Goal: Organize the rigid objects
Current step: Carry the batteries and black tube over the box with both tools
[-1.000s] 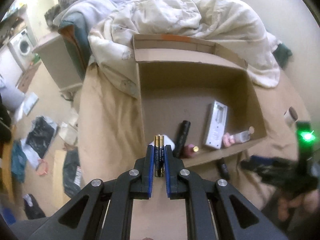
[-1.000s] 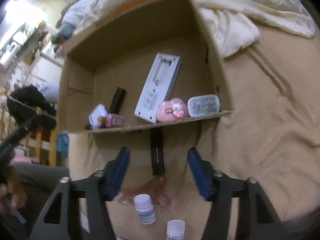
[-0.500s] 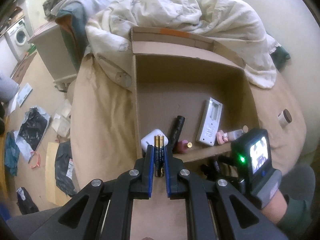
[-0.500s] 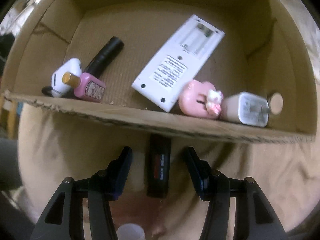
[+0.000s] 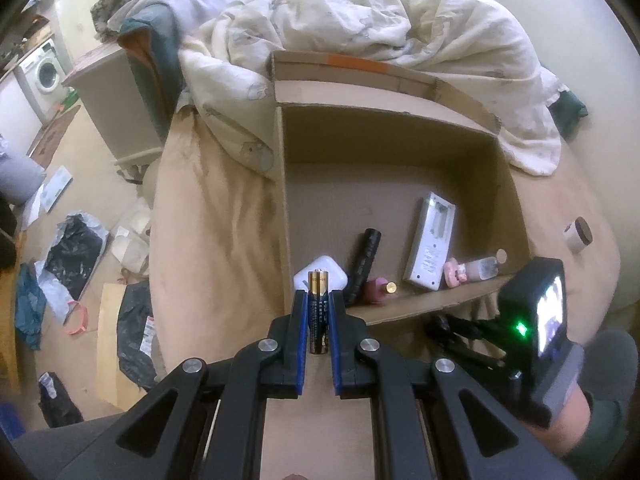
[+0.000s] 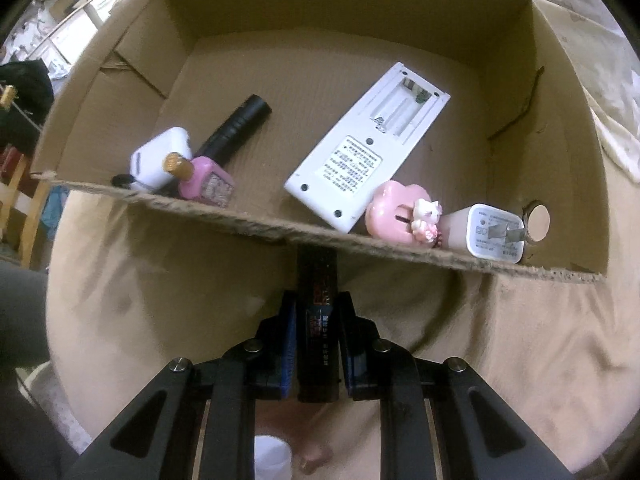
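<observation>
While the left hand-held gripper [image 5: 319,312] is clamped on a pair of batteries [image 5: 319,312] held upright above the near left corner of the box [image 6: 360,4], the right hand-held gripper [image 6: 318,340] is closed on a black stick [image 6: 319,300] lying on the bed [image 6: 140,280], its far end hidden behind the box's near wall. Inside the box, along that near wall, lie a white case [image 6: 160,162], a pink bottle [image 6: 206,178] with a gold cap, a black tube [image 6: 240,124], a white remote [image 6: 368,148] face down with its battery bay open, a pink charm [image 6: 404,212] and a white plug [image 6: 486,234].
</observation>
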